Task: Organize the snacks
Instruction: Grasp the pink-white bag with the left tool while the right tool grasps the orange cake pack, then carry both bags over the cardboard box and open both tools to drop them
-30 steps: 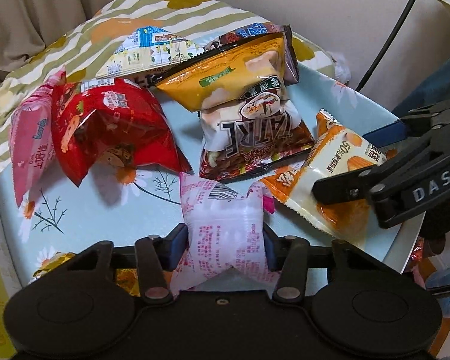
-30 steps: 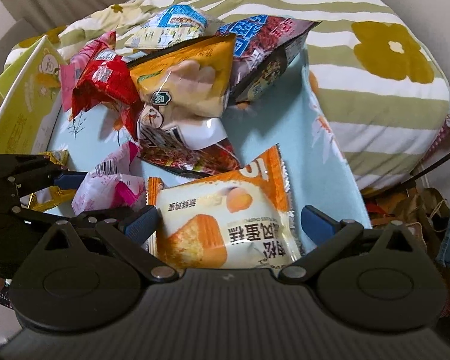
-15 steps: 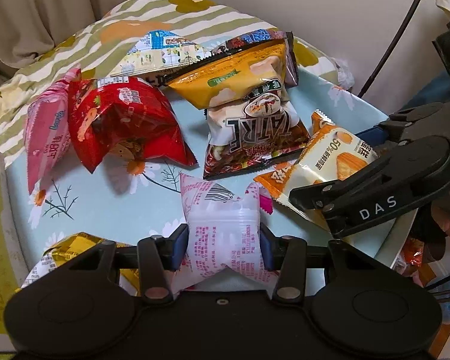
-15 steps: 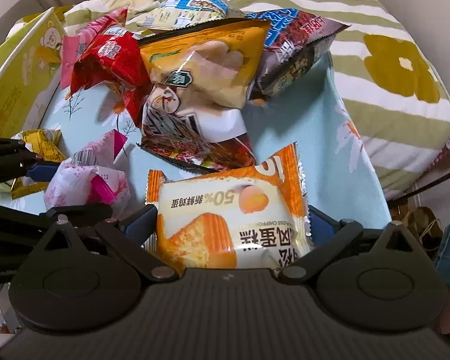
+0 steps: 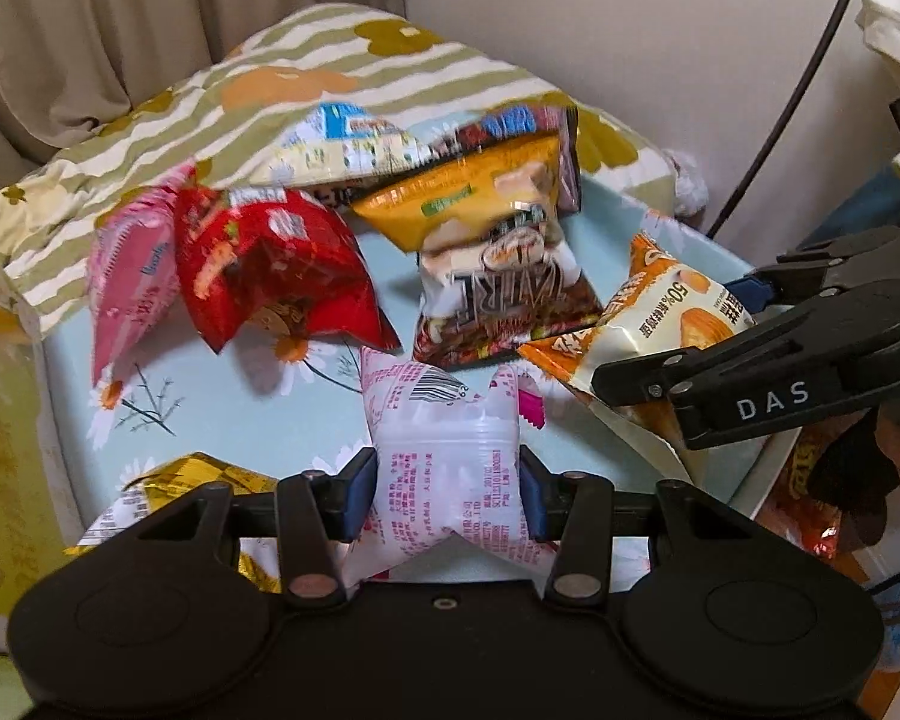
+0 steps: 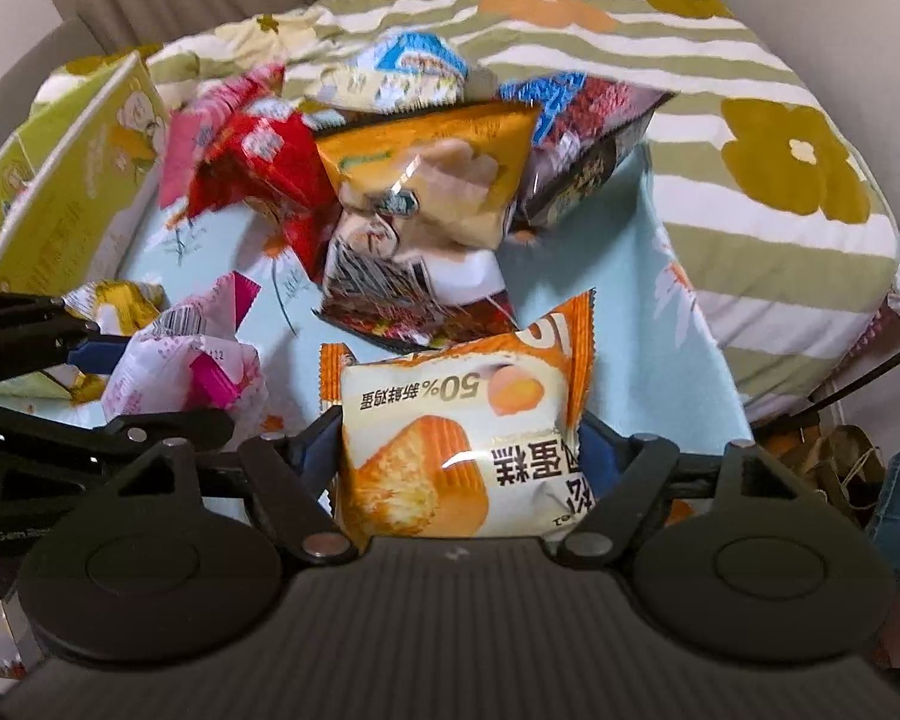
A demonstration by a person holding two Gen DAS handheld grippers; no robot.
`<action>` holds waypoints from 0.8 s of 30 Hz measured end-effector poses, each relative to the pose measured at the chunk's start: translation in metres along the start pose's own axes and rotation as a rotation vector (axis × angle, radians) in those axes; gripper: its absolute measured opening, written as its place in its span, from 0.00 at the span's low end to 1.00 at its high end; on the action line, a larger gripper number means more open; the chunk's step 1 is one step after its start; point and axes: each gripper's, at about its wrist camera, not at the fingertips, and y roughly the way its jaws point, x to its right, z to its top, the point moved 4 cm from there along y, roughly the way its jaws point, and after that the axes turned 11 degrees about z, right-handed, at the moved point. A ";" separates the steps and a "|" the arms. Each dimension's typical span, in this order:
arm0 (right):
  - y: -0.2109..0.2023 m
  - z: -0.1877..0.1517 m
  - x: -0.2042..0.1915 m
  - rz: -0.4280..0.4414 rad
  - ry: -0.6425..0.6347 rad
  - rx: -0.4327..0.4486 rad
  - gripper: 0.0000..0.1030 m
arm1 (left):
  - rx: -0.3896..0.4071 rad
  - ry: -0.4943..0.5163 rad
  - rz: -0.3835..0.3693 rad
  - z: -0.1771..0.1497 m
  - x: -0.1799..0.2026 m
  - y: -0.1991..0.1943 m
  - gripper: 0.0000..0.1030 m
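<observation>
My left gripper (image 5: 447, 489) is shut on a pink-and-white snack packet (image 5: 444, 456), held just above the light-blue flowered tray (image 5: 222, 420). My right gripper (image 6: 459, 456) is shut on an orange-and-white cake packet (image 6: 462, 432), lifted off the tray (image 6: 648, 312). That cake packet also shows in the left wrist view (image 5: 648, 324), with the right gripper (image 5: 750, 372) at its right. The pink packet also shows in the right wrist view (image 6: 180, 366). A pile of snack bags lies at the tray's far side: a red bag (image 5: 270, 270), a yellow bag (image 5: 468, 198) and a brown-and-white bag (image 5: 504, 306).
A gold-wrapped snack (image 5: 198, 480) lies at the tray's near left. A yellow-green box (image 6: 54, 192) stands along the tray's left side. A striped flowered blanket (image 6: 750, 120) lies behind and to the right. A black cable (image 5: 792, 90) hangs by the wall.
My right gripper has closed on the orange cake packet and lifted it. My left gripper, still holding the pink packet, has drawn back and up a little.
</observation>
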 end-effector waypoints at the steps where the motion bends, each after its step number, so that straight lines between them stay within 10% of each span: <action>1: -0.005 0.002 -0.001 0.006 0.001 0.009 0.90 | 0.007 -0.007 0.003 0.001 -0.001 -0.004 0.50; 24: -0.061 0.117 -0.143 0.250 -0.255 0.141 0.90 | 0.199 -0.366 0.334 0.013 -0.125 -0.144 0.50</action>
